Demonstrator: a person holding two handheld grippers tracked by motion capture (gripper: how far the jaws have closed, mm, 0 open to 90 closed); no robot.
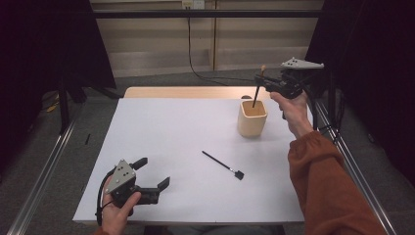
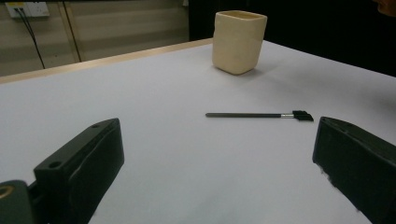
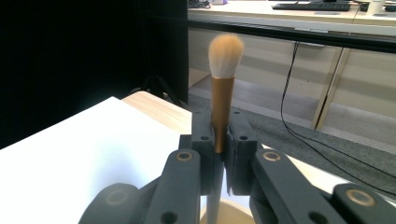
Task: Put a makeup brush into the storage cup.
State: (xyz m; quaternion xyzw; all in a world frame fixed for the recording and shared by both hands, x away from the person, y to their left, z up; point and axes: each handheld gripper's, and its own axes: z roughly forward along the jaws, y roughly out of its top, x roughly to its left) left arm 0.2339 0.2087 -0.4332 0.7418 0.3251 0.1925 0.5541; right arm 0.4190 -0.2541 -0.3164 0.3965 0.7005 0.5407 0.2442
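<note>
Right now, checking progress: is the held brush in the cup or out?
Partly in: the brush stands upright, lower end inside the cup.

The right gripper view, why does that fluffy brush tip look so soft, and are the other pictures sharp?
Right gripper view: the brush bristles are softly blurred, the room behind hazy. Left gripper view: the near tongs are soft-edged, the small black brush and cup clearer, faint shadow beside the cup. High view: evenly lit white table, dark surroundings.
</note>
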